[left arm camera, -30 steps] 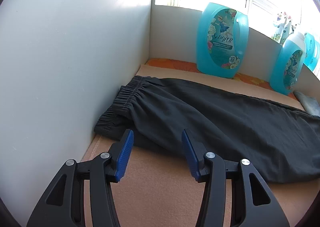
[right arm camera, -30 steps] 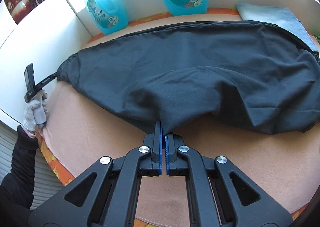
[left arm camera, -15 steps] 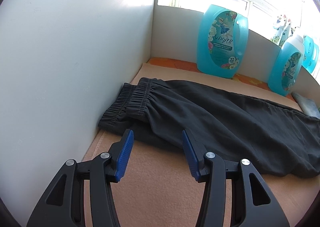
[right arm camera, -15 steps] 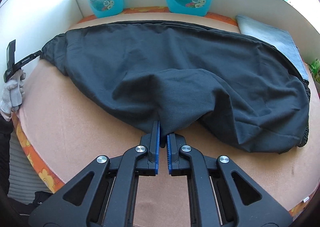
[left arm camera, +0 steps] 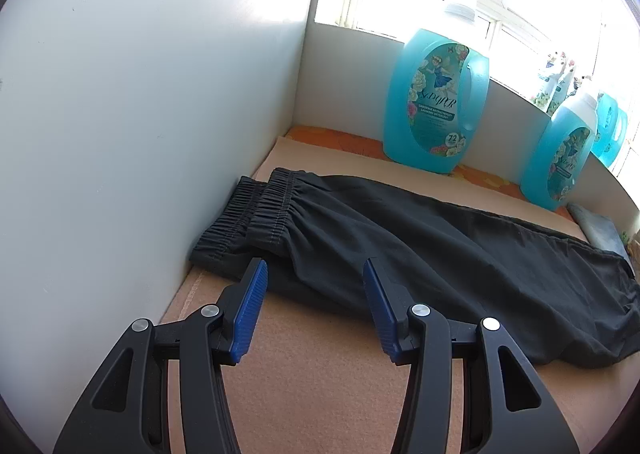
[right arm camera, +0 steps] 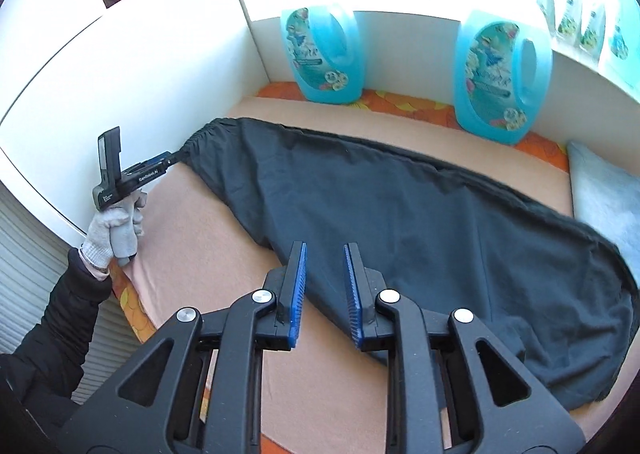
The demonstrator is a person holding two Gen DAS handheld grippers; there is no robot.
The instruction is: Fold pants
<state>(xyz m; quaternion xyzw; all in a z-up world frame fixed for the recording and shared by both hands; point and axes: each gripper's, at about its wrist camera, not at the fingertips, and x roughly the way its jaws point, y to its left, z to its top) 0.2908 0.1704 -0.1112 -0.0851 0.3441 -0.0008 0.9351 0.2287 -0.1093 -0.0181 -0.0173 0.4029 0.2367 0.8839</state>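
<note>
Pants (right arm camera: 420,222) are lying lengthwise on the peach mat (right arm camera: 208,254), folded leg over leg, waistband (left arm camera: 256,210) bunched against the white side wall (left arm camera: 140,114), cuffs trailing toward the far right of the right wrist view. We are opening the right gripper (right arm camera: 325,286); its jaws are parting with nothing between them, the near fold edge sitting just past the blue pads (right arm camera: 298,290), so the fabric reads as released. We are holding the left gripper (left arm camera: 312,306) half spread, empty, hovering just short of the waistband's near edge; in the right wrist view the gloved hand (right arm camera: 114,226) is carrying it low beside the wall. Judgement: lengthwise fold looks done, so we are setting up the crosswise fold. To do it well, we are aiming to pinch both layers at once, left at the waistband corner, right at the cuff end, with the pads biting past the hem and not on a single ply. We are planning a level lift to keep the layers from sliding apart. Risk: two blue detergent bottles (right arm camera: 324,54) are standing near the far edge, so we are keeping the swing clear of them.
</note>
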